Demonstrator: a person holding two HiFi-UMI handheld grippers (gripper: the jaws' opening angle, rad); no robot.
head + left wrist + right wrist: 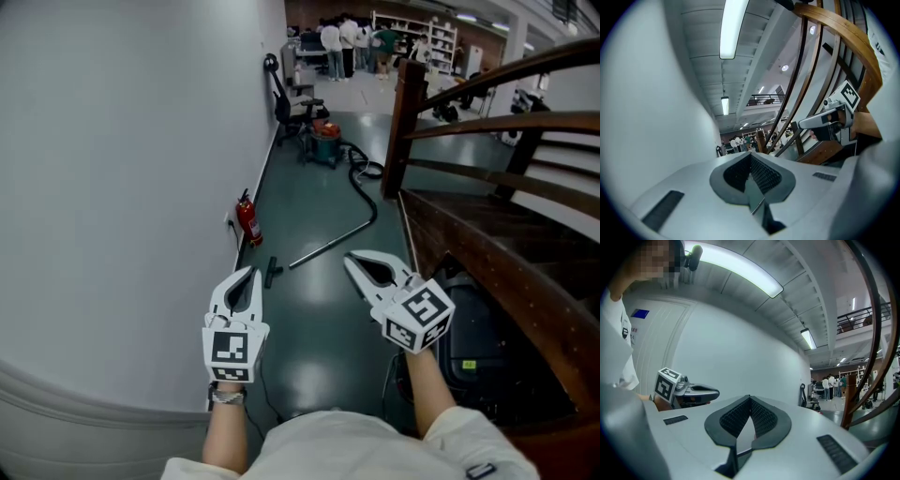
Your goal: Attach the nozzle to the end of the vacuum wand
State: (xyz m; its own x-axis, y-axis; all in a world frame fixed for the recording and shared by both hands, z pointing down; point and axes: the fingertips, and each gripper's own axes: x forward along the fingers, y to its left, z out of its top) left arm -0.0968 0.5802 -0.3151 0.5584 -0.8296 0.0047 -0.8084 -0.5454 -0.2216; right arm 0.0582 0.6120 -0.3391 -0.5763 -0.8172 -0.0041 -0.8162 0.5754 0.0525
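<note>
In the head view a silver vacuum wand (pixel 330 243) lies slanted on the dark floor. Its black hose (pixel 361 178) curls back to a red and green vacuum cleaner (pixel 326 143). A small black nozzle (pixel 272 271) lies on the floor just left of the wand's near end. My left gripper (pixel 250 273) is held level in the air, shut and empty, with its tip over the nozzle in the picture. My right gripper (pixel 350 260) is also shut and empty, to the right of the wand's near end. Each gripper view shows its own closed jaws (pixel 751 155) (pixel 750 398) and the other gripper beside them.
A white wall (pixel 122 187) runs along the left with a red fire extinguisher (pixel 248 222) at its foot. A wooden stair railing (pixel 487 141) and a black case (pixel 473 352) stand on the right. Office chairs (pixel 295 108) and several people (pixel 342 42) are far down the corridor.
</note>
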